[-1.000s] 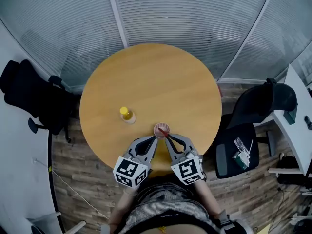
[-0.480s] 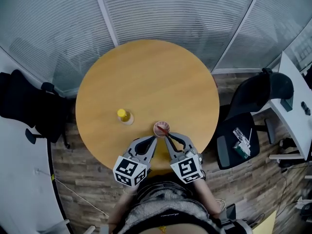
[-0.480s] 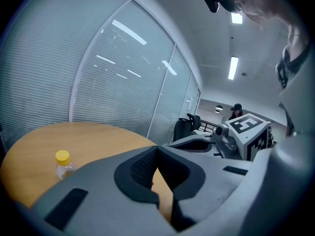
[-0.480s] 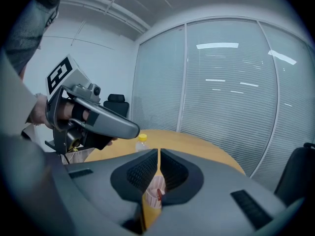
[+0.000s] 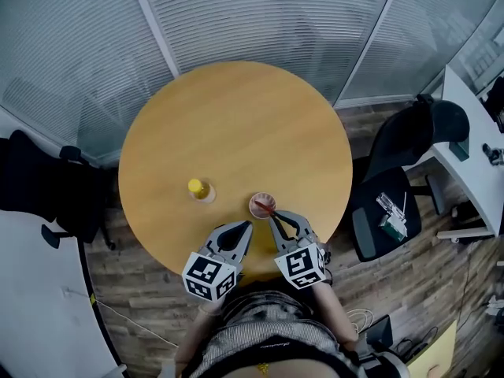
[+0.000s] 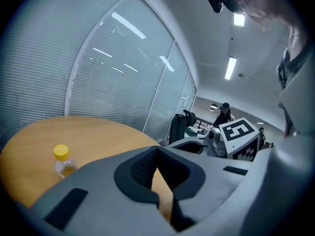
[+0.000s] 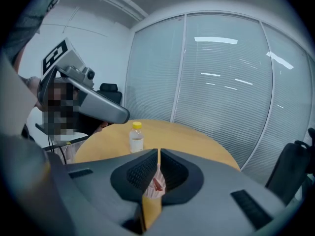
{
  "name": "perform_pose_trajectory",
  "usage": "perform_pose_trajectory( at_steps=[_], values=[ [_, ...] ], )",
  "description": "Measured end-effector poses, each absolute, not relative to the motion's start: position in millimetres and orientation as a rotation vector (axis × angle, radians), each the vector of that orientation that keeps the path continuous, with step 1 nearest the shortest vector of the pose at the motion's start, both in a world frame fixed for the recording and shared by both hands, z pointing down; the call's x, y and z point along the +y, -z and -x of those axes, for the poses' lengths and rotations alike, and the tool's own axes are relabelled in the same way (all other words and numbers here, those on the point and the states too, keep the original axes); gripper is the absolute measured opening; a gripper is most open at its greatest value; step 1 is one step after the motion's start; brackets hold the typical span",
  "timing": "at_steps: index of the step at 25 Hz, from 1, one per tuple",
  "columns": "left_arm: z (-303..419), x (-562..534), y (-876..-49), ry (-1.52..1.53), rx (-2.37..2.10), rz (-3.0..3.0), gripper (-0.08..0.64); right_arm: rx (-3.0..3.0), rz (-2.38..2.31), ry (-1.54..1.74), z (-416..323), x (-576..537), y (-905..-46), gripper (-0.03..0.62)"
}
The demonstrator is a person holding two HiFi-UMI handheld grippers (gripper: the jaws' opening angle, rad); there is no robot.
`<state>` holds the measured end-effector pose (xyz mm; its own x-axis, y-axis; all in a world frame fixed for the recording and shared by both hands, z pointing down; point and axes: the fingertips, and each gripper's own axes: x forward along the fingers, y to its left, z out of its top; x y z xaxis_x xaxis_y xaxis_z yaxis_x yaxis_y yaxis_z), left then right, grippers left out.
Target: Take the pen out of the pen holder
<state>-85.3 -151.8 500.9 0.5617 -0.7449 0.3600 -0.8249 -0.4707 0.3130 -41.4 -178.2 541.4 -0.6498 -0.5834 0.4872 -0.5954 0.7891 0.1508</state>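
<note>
The pen holder (image 5: 260,206), a small pale striped cup, stands near the front edge of the round wooden table (image 5: 236,124). A red pen (image 5: 268,209) leans out of it toward my right gripper (image 5: 274,220), which appears shut on the pen's upper end. In the right gripper view the closed jaws (image 7: 158,154) frame the holder (image 7: 156,193) and a bit of red pen (image 7: 157,183) just beyond. My left gripper (image 5: 246,227) rests shut and holding nothing, a little left of the holder; its view (image 6: 157,151) shows only table between the jaws.
A small bottle with a yellow cap (image 5: 198,188) stands left of the holder, apart from it. Black office chairs sit at the right (image 5: 409,152) and left (image 5: 39,187) of the table. A white desk (image 5: 472,132) is far right. Blinds-covered glass walls curve behind.
The head view has shifted, so the table sits slightly further left and up. Both grippers stay shut by the holder, the right one still at the pen.
</note>
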Motion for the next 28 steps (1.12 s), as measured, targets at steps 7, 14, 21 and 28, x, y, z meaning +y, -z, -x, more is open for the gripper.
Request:
perform_pose_trajectory(
  at_steps=[7, 14, 21, 28],
  values=[
    [85, -151, -508, -0.264, -1.213, -2.349, 0.005, -2.384, -0.907, -0.100, 34, -183, -572, 0.029],
    [89, -150, -519, -0.295, -1.178, -2.336, 0.005, -2.338, -0.924, -0.174, 30, -187, -600, 0.029],
    [97, -155, -522, -0.289, -1.154, -2.333, 0.005, -2.322, -0.945, -0.253, 27, -190, -615, 0.029],
    [100, -161, -529, -0.296, -1.128, -2.330, 0.005, -2.318, -0.927, -0.408, 26, -189, -637, 0.066]
  ],
)
